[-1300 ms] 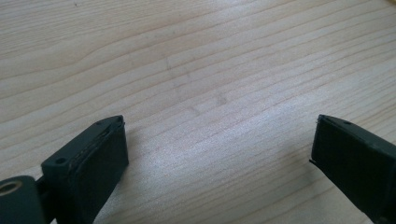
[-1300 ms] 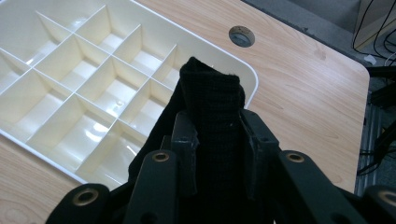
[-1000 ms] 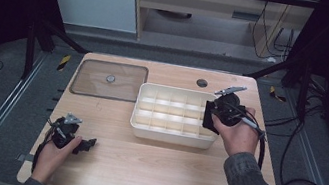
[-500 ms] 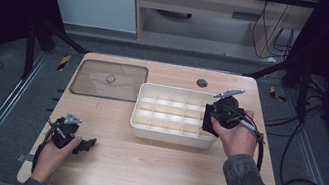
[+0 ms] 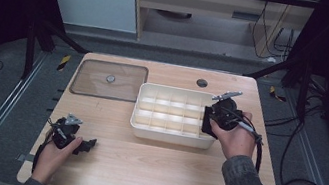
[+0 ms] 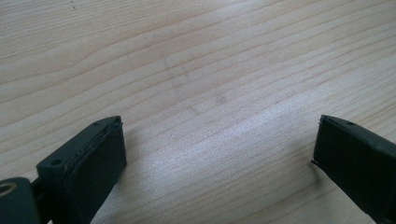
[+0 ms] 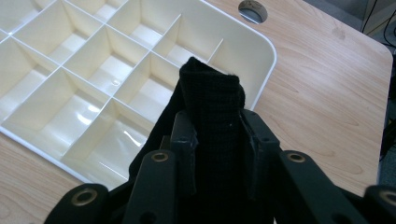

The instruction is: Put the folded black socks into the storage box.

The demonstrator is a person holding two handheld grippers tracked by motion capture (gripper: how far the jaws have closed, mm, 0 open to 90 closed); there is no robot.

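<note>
Black folded cloth [image 7: 212, 121], perhaps a rolled sock, stands pinched between the jaws of the right gripper [image 7: 215, 135]. Its long axis runs along the jaws, and its folded end sticks out past their tips toward the white divided tray [image 7: 93, 70]. In the right gripper view that end hangs over the tray's corner compartments near the rounded rim; I cannot tell whether it touches the dividers. No brand, label or writing can be read on the cloth or on the tray.

From the high view, the right gripper [image 5: 212, 121] sits at the right end of the divided tray [image 5: 146, 127], held in the person's right hand [image 5: 233, 137] and pointing left across the wooden table [image 5: 149, 171].

Near the table's front left corner, the left gripper [image 5: 85, 144] lies low in the left hand [image 5: 53, 155], well apart from the tray. Its jaws are spread wide over bare wood with nothing between them.

Beside the tray's left end lies a clear lid [image 5: 110, 80] with a small round knob, flat on the table.
</note>
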